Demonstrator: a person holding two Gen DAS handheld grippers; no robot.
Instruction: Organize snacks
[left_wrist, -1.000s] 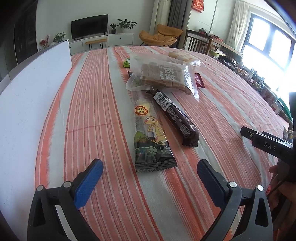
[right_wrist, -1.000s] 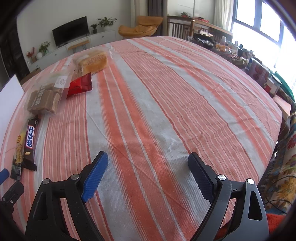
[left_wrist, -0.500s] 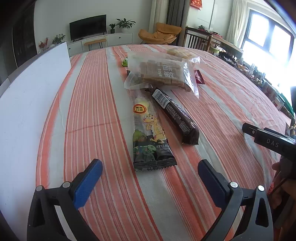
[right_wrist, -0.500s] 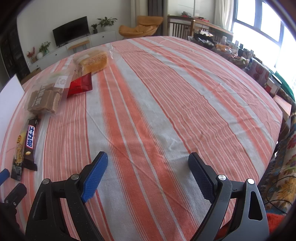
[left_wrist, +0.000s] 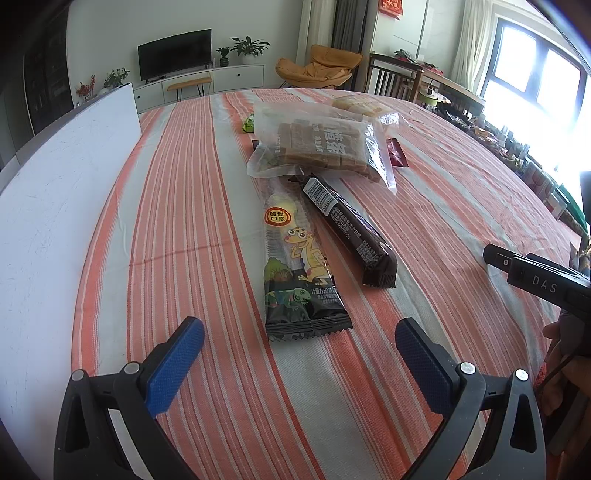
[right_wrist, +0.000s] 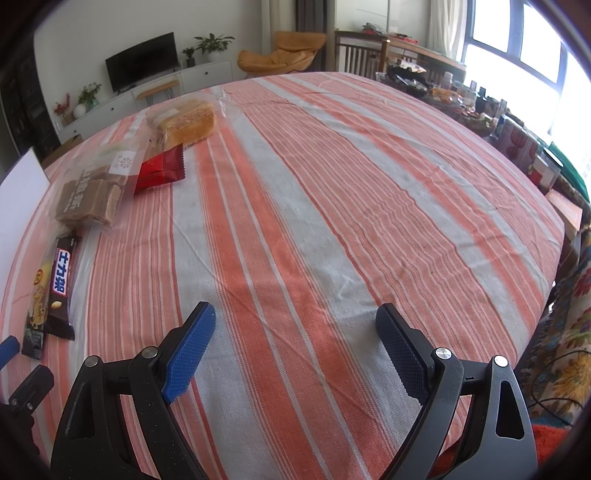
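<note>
Left tongs (left_wrist: 299, 349) are held wide open above the striped desk (left_wrist: 177, 206), nothing gripped. Just beyond them a lizard-print snack pack (left_wrist: 299, 269) is laid flat, a dark chocolate bar (left_wrist: 347, 229) beside it, a clear bag of brown biscuits (left_wrist: 325, 147) behind. Right tongs (right_wrist: 295, 345) are spread wide over bare cloth, empty. A bread pack (right_wrist: 184, 125) and red packet (right_wrist: 162, 170) are seen far left.

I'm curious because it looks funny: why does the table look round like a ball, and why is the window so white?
In both wrist views the fisheye lens bends straight things, so the striped tablecloth bulges like a dome and the corners go dark. In the left wrist view the window is overexposed, a white glare with nothing visible outside. The dinosaur snack packet is sharp, with readable print.
</note>
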